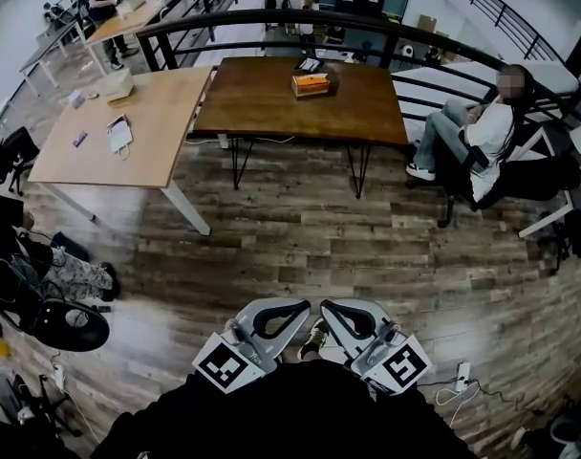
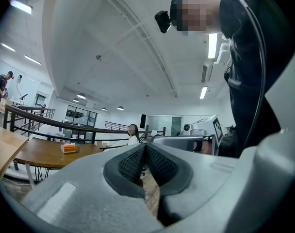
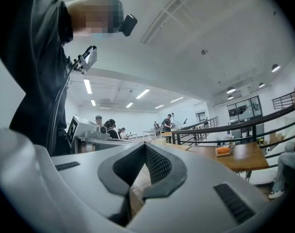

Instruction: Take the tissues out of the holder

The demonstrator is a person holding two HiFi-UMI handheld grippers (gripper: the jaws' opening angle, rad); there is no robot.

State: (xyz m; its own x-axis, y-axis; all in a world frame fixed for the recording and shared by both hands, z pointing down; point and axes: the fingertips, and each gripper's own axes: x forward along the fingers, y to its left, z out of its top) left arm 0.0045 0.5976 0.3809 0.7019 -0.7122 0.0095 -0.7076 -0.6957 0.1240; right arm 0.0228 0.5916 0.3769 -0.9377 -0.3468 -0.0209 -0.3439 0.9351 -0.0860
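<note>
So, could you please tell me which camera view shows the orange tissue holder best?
The head view: the tissue holder sits unobstructed on the dark table, seen from above. The left gripper view shows it small and side-on at left; the right gripper view shows the holder likewise, at right.

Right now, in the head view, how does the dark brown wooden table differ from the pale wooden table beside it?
The dark brown wooden table is deep brown; the pale wooden table is light tan. The dark table stands on thin black legs, the pale table on a thicker white leg. The dark table bears an orange tissue holder; the pale table bears several small light things. Both are rectangular and stand on the plank floor.
</note>
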